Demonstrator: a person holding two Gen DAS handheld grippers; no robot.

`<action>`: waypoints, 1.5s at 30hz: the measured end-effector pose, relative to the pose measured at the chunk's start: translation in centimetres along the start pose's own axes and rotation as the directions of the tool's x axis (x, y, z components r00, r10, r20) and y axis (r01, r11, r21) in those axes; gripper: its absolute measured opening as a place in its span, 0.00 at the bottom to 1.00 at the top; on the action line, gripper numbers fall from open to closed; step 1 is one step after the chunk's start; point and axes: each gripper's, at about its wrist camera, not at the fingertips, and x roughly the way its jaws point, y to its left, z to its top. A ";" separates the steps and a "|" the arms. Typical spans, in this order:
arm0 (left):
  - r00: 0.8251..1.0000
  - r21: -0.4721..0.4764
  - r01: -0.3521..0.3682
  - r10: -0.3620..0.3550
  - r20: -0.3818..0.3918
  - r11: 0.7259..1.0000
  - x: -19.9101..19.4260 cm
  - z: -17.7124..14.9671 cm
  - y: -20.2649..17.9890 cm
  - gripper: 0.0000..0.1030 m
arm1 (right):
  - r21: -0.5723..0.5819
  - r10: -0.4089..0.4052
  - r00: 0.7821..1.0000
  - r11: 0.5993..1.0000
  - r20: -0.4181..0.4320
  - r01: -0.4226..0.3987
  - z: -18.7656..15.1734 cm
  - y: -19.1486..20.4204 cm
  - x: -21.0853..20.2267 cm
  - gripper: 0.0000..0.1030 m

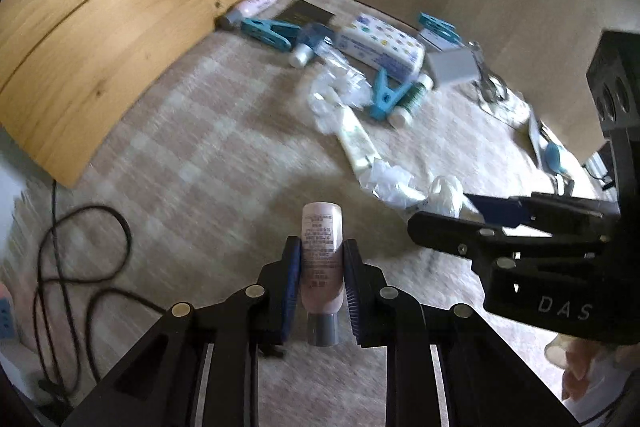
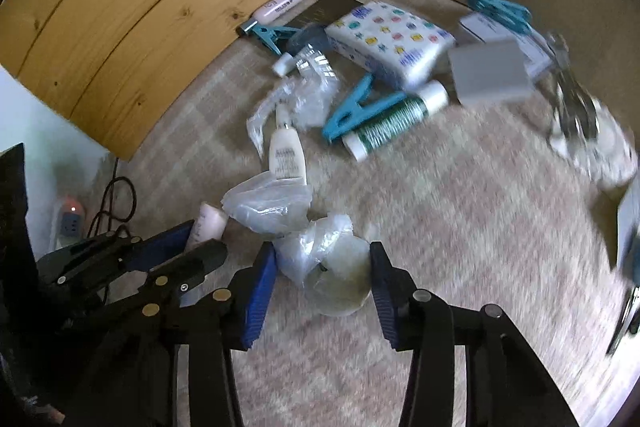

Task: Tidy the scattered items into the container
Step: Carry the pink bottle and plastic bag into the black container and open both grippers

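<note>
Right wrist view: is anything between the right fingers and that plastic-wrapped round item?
Nothing visible stands in the way. The round pale item in crinkled clear plastic wrap already sits between the blue-padded fingers of the right gripper, which straddle it with a gap on either side. No container shows in either view.

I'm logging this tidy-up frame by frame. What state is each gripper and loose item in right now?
left gripper: shut on pink tube
pink tube: clamped, cap toward the camera
right gripper: open, astride plastic-wrapped item
plastic-wrapped item: lying on carpet, not yet pinched
green bottle: lying on its side
blue clothespin: lying against green bottle
</note>
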 end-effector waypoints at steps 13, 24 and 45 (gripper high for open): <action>0.996 0.054 0.085 -0.083 -0.034 0.995 -2.0 -5.8 -7.3 0.22 | 0.209 0.052 0.995 0.976 0.084 -0.069 -9.7 -5.2 -5.4 0.39; 0.981 0.210 0.192 -0.190 -0.031 0.959 -5.7 -9.5 -19.2 0.22 | 0.388 0.014 0.973 0.915 0.232 -0.106 -19.6 -11.8 -14.4 0.39; 0.899 0.561 0.428 -0.399 -0.182 0.709 -10.1 -20.2 -52.8 0.22 | 0.733 -0.382 0.859 0.681 0.341 0.012 -43.1 -28.9 -34.1 0.39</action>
